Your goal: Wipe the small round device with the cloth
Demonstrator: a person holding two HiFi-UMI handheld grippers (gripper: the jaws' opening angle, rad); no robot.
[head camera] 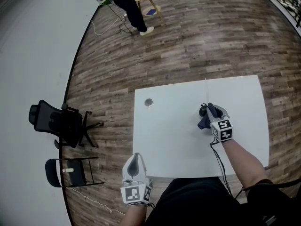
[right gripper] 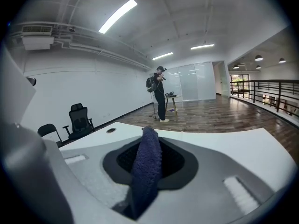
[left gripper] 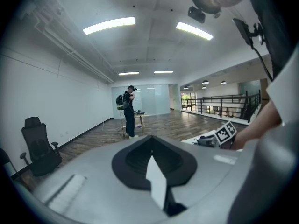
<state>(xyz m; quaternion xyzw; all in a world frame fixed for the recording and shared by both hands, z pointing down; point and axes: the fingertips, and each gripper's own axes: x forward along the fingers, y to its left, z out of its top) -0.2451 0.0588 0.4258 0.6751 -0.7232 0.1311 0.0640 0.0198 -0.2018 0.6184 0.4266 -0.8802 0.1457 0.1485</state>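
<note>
Head view: right gripper (head camera: 210, 113) is clamping a dark cloth (head camera: 204, 122) over the right-centre of the table (head camera: 188, 159). The round device (head camera: 148, 102) is sitting at the table's upper left, well apart. Left gripper (head camera: 134, 166) is hovering at the lower edge.

Left gripper view: jaws are meeting at the tips, nothing between.

Right gripper view: jaws are pinching the cloth, its end sticking up.

Judgement: carry the cloth leftward and press lightly, or the device may slide. The left gripper could steady it.
</note>
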